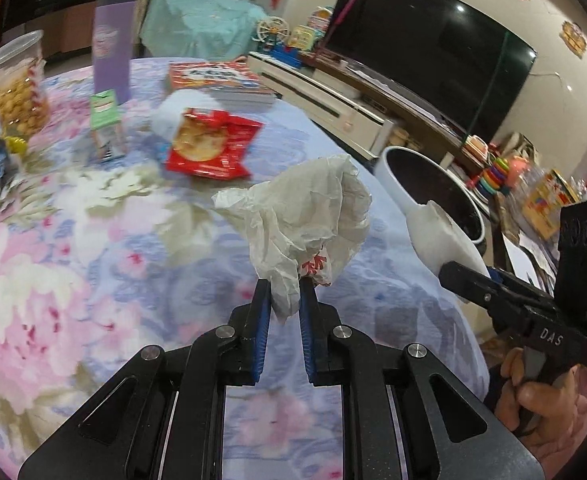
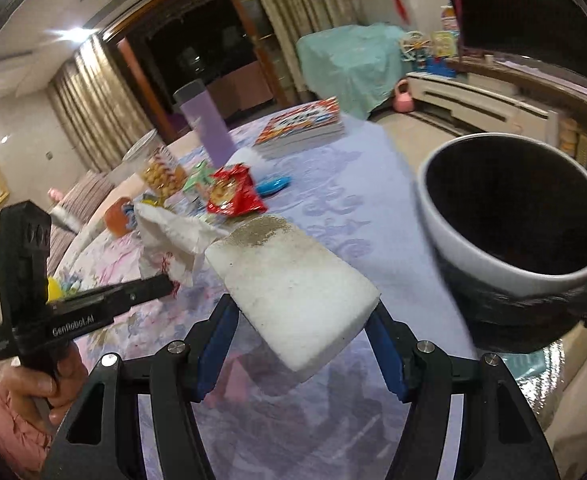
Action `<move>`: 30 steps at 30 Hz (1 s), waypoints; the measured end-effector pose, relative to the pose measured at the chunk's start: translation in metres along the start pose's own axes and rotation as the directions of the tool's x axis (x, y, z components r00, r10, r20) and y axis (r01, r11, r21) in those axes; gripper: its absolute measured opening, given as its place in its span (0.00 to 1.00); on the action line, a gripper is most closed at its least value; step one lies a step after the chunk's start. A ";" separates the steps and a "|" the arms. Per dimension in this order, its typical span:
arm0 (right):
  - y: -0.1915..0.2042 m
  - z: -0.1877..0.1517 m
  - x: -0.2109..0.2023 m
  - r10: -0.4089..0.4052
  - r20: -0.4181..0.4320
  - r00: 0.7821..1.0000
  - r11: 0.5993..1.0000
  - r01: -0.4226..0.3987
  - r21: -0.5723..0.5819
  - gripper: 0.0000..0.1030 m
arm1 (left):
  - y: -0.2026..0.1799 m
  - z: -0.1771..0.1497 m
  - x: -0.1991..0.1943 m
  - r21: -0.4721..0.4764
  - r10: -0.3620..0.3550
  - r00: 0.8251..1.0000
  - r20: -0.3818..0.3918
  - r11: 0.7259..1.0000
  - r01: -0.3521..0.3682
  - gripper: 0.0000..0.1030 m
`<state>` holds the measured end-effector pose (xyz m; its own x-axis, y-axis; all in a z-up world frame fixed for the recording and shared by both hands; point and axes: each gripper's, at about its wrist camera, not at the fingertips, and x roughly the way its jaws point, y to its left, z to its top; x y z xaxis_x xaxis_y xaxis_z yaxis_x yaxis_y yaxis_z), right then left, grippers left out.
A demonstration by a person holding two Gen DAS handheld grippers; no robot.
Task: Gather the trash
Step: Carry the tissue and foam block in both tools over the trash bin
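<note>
The left gripper (image 1: 284,300) pinches a crumpled white plastic bag (image 1: 309,224) above the floral-clothed table (image 1: 93,280). The right gripper (image 2: 305,332) clamps a white foam block (image 2: 293,292), its long axis pointing ahead. The white, black-lined bin (image 2: 513,216) lies ahead and right, nearer the right gripper. Lettering reads "GenRobot.AI" and "DAS".

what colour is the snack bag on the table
Red snack bag, clearest in the left wrist view.
</note>
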<state>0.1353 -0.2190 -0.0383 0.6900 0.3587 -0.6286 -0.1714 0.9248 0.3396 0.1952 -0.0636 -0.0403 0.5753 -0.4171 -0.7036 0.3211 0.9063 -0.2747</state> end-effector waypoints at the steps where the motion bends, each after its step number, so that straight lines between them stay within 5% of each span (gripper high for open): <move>1: -0.004 0.000 -0.002 -0.009 0.000 1.000 1.000 0.009 0.007 0.64 | -0.005 0.000 0.001 0.008 -0.004 1.000 -0.002 1.000 0.004 0.13; 30: -0.080 0.006 -0.053 -0.159 0.070 0.985 0.980 0.148 0.135 0.65 | -0.096 0.026 0.039 0.160 -0.074 0.996 -0.045 0.984 0.081 0.13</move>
<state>0.1166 -0.3131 -0.0276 0.7558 0.1976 -0.6242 0.0291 0.9423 0.3336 0.2063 -0.1686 -0.0247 0.5152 -0.4799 -0.7102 0.4823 0.8472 -0.2226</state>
